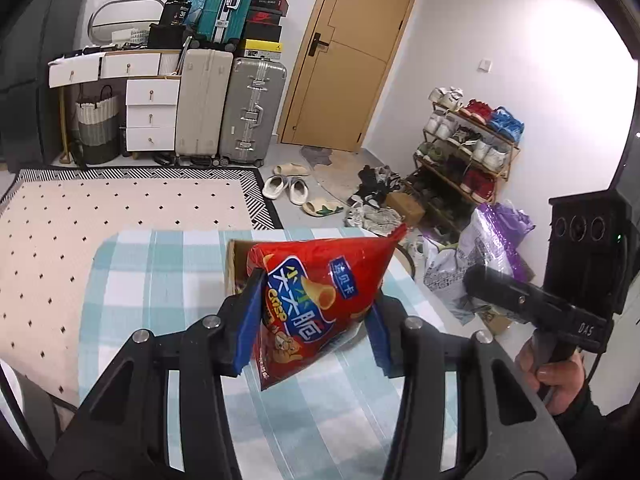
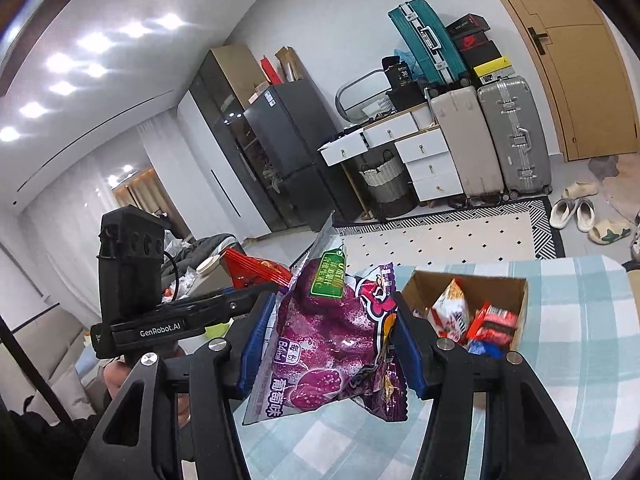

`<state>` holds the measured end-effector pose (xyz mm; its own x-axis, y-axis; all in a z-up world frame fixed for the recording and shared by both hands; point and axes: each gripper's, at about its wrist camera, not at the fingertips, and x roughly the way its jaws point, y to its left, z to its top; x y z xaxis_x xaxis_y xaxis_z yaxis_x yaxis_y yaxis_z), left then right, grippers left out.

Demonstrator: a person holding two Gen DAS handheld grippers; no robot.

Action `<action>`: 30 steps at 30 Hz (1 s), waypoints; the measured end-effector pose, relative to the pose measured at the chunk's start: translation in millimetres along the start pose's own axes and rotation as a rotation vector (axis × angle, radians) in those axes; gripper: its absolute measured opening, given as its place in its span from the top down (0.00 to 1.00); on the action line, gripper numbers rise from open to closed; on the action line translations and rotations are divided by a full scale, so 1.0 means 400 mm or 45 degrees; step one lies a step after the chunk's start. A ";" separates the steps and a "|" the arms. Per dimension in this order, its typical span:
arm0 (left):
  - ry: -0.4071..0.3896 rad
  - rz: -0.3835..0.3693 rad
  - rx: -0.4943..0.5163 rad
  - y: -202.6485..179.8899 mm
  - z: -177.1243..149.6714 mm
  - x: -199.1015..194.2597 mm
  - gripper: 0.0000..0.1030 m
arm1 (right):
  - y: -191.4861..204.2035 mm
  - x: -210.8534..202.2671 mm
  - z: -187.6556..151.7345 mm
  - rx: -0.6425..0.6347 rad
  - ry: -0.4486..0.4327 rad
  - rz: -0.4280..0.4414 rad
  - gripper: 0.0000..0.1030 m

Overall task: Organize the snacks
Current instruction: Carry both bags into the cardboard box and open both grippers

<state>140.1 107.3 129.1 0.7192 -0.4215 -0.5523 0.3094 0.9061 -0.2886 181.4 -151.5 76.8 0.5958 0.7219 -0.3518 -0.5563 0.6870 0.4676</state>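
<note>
Above the checked tablecloth (image 1: 160,280): I hold both grippers clear of the table, each carrying a snack bag.
Left gripper (image 1: 312,320): I have its blue pads pinching a red crisp bag (image 1: 320,280), which hangs tilted between the jaws with one corner pointing up and to the right.
Right gripper (image 2: 328,340): I have its blue pads pressed onto a purple grape-flavour snack bag (image 2: 324,332), crumpled at the grip.
Cardboard box (image 2: 516,320): it sits open on the tablecloth, right of the purple bag in the right wrist view, with red and white snack packets (image 2: 472,316) inside.
Box in left wrist view: only an edge shows behind the red bag.
Hands: the right hand (image 1: 556,376) grips its handle at the frame edge.
Background: suitcases (image 1: 232,108), a white drawer unit (image 1: 152,116) and a shoe rack (image 1: 468,148) stand along the wall.
</note>
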 end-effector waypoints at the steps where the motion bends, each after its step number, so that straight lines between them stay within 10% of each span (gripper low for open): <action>1: 0.012 0.002 -0.003 0.002 0.018 0.009 0.58 | -0.006 0.008 0.018 -0.005 0.005 -0.009 0.45; 13: 0.148 0.056 0.032 -0.026 0.136 0.312 0.58 | -0.134 0.154 0.135 -0.031 0.097 -0.119 0.45; 30: 0.321 0.104 0.084 0.044 0.015 0.661 0.57 | -0.322 0.361 0.061 0.032 0.279 -0.194 0.45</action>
<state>339.6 11.9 -17.3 0.5684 -0.3351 -0.7514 0.3026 0.9344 -0.1879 353.2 -137.9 -14.4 0.5302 0.6131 -0.5856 -0.4535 0.7887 0.4151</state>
